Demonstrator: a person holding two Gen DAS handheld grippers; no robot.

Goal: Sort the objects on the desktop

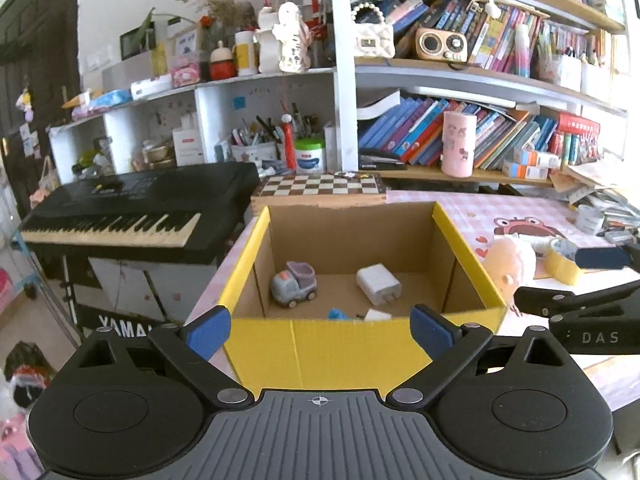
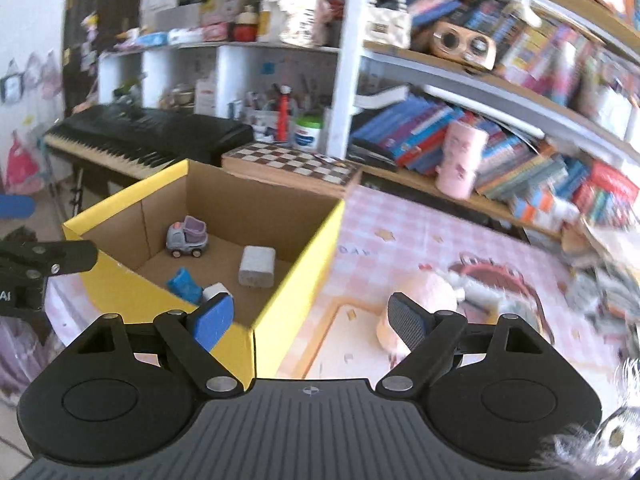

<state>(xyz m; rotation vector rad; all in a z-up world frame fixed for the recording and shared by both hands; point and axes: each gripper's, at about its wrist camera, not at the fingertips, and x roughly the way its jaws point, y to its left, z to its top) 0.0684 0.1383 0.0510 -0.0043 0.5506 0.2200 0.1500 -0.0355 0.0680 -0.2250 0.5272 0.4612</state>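
Left wrist view looks into the open box [image 1: 360,336], yellow outside and brown inside, standing on the pink checked desk [image 1: 460,208]. On its floor lie a toy truck [image 1: 294,284], a white charger [image 1: 378,284] to its right, and near the front wall a small blue item [image 1: 338,314] beside a white piece [image 1: 376,315]. The left gripper [image 1: 322,330] hangs just before the box's front wall, fingers spread wide and empty. Right of the box on the desk sits a pink plush [image 1: 510,262], with a yellow tape roll [image 1: 562,266] beyond it. The right gripper [image 2: 312,318] is also released and holds nothing; its left finger is over the box's near corner, its right finger in front of the plush. Behind the box lie a chessboard [image 1: 324,186], a keyboard [image 1: 132,216] to the left, and bookshelves [image 1: 480,136].
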